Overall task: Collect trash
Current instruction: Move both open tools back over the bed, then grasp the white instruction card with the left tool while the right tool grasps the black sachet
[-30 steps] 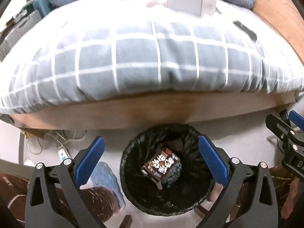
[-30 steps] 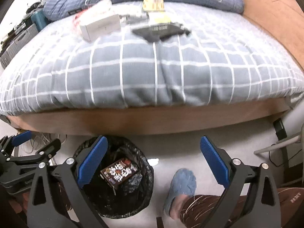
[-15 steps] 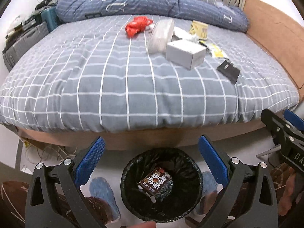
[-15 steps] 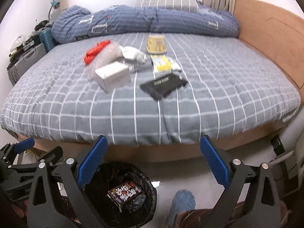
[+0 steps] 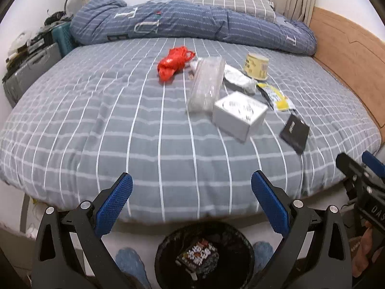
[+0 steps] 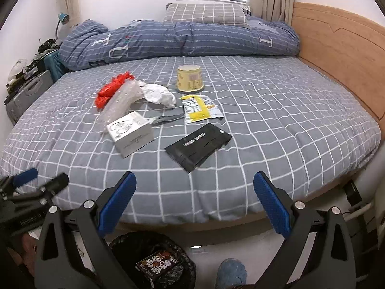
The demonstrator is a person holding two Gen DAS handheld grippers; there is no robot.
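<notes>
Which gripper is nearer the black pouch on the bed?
Right. The right gripper faces the black pouch almost straight ahead; from the left gripper the pouch lies far off to its right.

Black claw [image 5: 191,187] arms carry blue textured pads [image 5: 113,204] and silver screws [image 5: 84,204].
</notes>
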